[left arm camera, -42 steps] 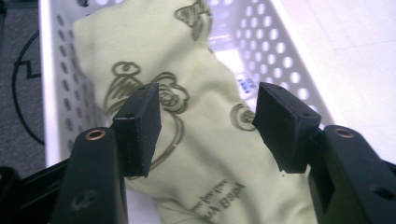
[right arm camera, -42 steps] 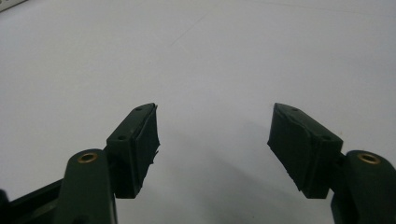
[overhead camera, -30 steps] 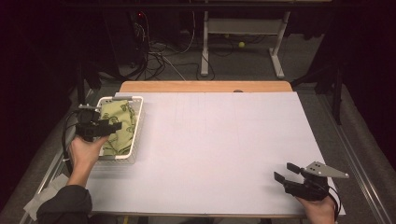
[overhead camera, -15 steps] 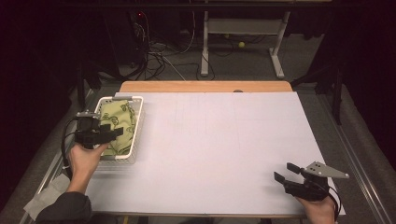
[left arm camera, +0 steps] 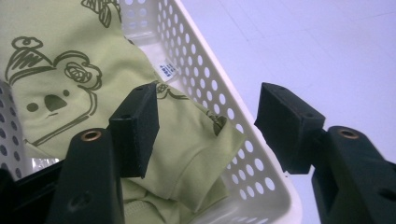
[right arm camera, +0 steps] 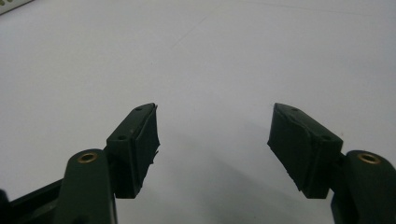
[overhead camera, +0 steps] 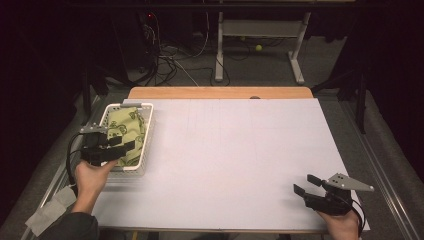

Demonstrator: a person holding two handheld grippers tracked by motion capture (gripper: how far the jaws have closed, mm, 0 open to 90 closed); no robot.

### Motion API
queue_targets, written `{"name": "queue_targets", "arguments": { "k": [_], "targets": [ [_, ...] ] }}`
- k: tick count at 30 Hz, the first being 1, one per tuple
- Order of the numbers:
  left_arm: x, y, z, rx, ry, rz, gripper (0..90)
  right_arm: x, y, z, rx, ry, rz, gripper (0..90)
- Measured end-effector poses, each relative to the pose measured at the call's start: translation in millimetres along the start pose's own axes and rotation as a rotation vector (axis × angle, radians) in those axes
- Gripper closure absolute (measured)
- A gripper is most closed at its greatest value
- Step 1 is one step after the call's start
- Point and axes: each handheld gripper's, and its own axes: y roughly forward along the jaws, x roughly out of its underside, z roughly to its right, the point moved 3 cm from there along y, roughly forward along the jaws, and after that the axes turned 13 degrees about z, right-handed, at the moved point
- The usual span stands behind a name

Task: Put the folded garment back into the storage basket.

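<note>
Hovering released over the near end of the white basket [overhead camera: 148, 131], the left claw [left arm camera: 205, 126] straddles its rim above the green printed garment [left arm camera: 70, 93] lying inside. Reaching looks underway; next, dip onto a fold and clench. Right claw [overhead camera: 306, 184] waits released over the worktop [overhead camera: 235, 150].

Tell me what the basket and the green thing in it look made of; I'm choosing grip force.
Basket: seems rigid white plastic with a slight sheen, its walls punched with even round holes.
Garment: looks like soft matte knit cotton, light green with a printed koala; it folds and creases, with a stitched hem and a small sewn label.
</note>
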Motion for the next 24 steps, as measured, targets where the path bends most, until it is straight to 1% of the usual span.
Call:
{"name": "queue_targets", "arguments": {
  "k": [5,6,12,19,24],
  "targets": [
    [5.8,-2.2,3.2,0.009,0.003,0.007,36.6,-0.2,-0.2,0.0,0.003,-0.003,0.003,33.6],
    [7.0,-2.8,3.7,0.01,0.01,0.005,36.6,-0.3,-0.3,0.0,0.003,-0.003,0.004,33.6],
    [14.3,-6.6,8.9,0.022,0.02,0.015,36.5,-0.3,-0.2,-0.1,0.003,-0.003,0.003,33.6],
    [20.8,-10.2,17.9,0.038,0.051,0.029,36.6,-0.3,-0.3,-0.3,0.003,-0.004,0.004,33.6],
    [25.1,-11.8,23.0,0.042,0.067,0.031,36.5,-0.4,-0.4,-0.5,0.003,-0.005,0.003,33.6]
  ]
}}
